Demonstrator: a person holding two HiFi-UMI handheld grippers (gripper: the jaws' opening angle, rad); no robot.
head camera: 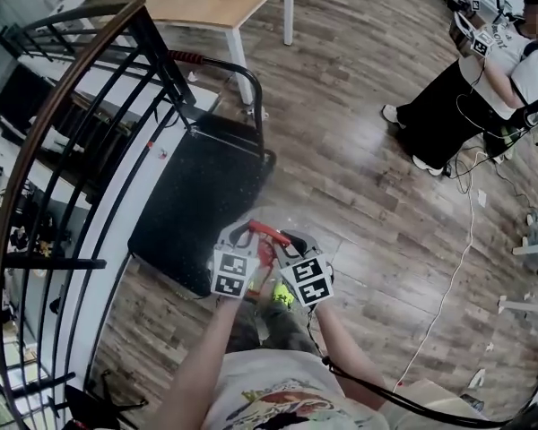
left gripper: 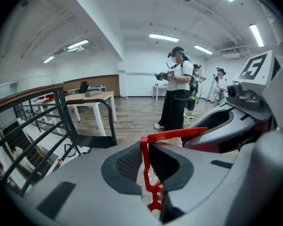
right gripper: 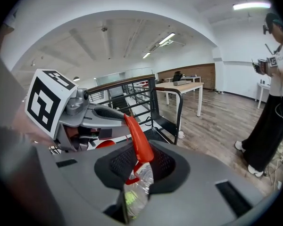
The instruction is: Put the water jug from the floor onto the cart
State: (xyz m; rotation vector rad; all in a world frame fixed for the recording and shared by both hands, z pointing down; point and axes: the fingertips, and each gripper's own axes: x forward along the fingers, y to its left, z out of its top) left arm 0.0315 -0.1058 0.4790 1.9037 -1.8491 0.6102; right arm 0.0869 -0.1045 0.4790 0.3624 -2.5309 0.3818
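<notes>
Tongs: left tongs and right tongs both nearly closed, clamped on red handle | water jug: hanging just beside cart, not on it | Done: grasp | Left: carry over cart, set down, release

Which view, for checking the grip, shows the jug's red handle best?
The left gripper view: the red handle shows as a long bar, one leg clamped by the left gripper. The right gripper view shows just one end, held by the right gripper; the head view, a short piece between both.
</notes>
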